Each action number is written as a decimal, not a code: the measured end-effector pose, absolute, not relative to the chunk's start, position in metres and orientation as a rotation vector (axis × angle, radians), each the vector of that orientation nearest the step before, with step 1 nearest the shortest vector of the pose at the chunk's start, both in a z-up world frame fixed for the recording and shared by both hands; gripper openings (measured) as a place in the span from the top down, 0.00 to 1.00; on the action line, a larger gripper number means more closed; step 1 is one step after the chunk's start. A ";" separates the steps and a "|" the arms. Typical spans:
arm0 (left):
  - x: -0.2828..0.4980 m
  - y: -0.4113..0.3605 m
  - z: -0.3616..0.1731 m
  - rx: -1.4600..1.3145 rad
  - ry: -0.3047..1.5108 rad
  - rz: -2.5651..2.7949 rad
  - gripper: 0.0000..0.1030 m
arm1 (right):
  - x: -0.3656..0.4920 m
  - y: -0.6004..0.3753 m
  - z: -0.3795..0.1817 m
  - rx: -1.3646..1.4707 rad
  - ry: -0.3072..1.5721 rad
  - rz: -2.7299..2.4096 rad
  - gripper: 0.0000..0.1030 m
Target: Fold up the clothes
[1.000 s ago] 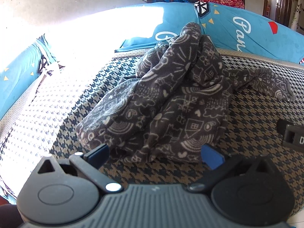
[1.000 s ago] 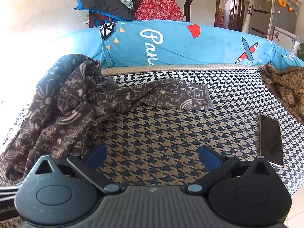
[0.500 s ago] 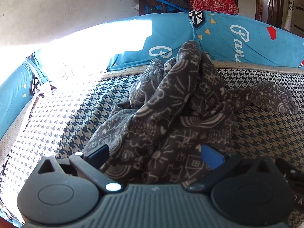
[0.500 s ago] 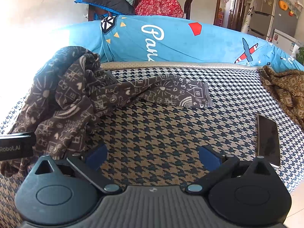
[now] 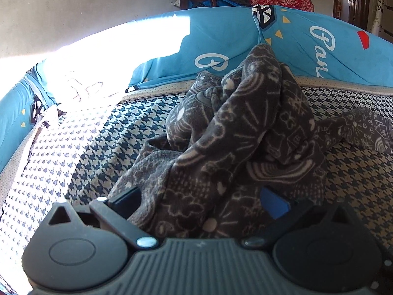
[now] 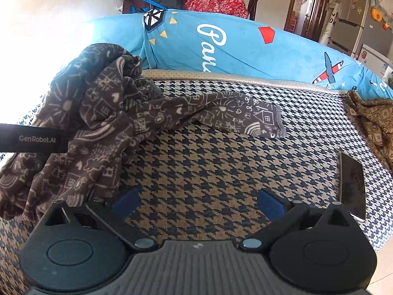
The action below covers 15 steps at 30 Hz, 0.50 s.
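A dark grey fleece garment point(image 5: 245, 142) printed with pale doodles of houses, hearts and rainbows lies crumpled in a tall heap on a bed covered in a houndstooth bedspread point(image 6: 221, 172). One sleeve point(image 6: 235, 118) stretches out flat from the heap toward the right side of the bed, its cuff lying on the bedspread.

The left gripper point(image 5: 199, 201) has its jaws spread wide, and the near edge of the garment bulges into the gap between the two blue pads point(image 5: 273, 202). The fabric fills the space between them, yet the jaws are not closed on it. In the right wrist view, the black body of the left gripper, marked with white lettering, reaches in from the left edge against the heap.

The right gripper point(image 6: 197, 202) hovers over bare bedspread just beside the heap, its jaws likewise wide apart and holding nothing. The garment's lower folds sit near its left finger.

A dark smartphone point(image 6: 352, 184) lies face up near the bed's right edge, well apart from the garment. Farther right, a brown patterned cloth point(image 6: 373, 123) rests crumpled at the bed's far corner. A long blue bolster cushion point(image 6: 245, 46) with white script and a plane motif runs along the back of the bed, behind the heap. A refrigerator point(image 6: 353, 19) stands in the room beyond.
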<state>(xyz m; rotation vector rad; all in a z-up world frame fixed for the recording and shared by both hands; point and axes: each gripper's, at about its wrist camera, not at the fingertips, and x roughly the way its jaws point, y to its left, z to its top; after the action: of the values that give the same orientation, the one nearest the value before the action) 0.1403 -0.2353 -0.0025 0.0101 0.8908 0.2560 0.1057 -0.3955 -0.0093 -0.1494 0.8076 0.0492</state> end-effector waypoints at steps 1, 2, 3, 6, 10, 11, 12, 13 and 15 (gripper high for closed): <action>0.141 -0.234 -0.004 0.004 0.895 0.258 0.00 | 0.106 -0.394 -0.010 -0.151 0.810 0.051 0.00; 0.142 -0.232 -0.006 -0.002 0.898 0.262 0.00 | 0.107 -0.393 -0.010 -0.152 0.813 0.052 0.00; 0.143 -0.230 -0.007 -0.007 0.900 0.267 0.00 | 0.107 -0.392 -0.011 -0.153 0.816 0.053 0.00; 0.145 -0.225 -0.012 -0.015 0.913 0.276 0.00 | 0.108 -0.388 -0.012 -0.158 0.822 0.058 0.00; 0.145 -0.217 -0.019 -0.033 0.932 0.291 0.00 | 0.110 -0.384 -0.014 -0.162 0.830 0.065 0.00; 0.145 -0.214 -0.019 -0.042 0.933 0.295 0.00 | 0.110 -0.383 -0.015 -0.162 0.833 0.066 0.00; 0.144 -0.211 -0.020 -0.045 0.931 0.304 0.00 | 0.111 -0.383 -0.016 -0.162 0.835 0.066 0.00; 0.143 -0.209 -0.020 -0.044 0.927 0.322 0.00 | 0.112 -0.383 -0.016 -0.162 0.835 0.067 0.00; 0.142 -0.202 -0.019 -0.039 0.919 0.373 0.00 | 0.114 -0.383 -0.018 -0.154 0.840 0.068 0.00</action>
<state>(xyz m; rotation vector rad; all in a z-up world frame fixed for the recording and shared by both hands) 0.1422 -0.2017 -0.0189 -0.0391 0.9185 0.3728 0.1144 -0.3831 -0.0176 -0.1538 0.8403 0.0683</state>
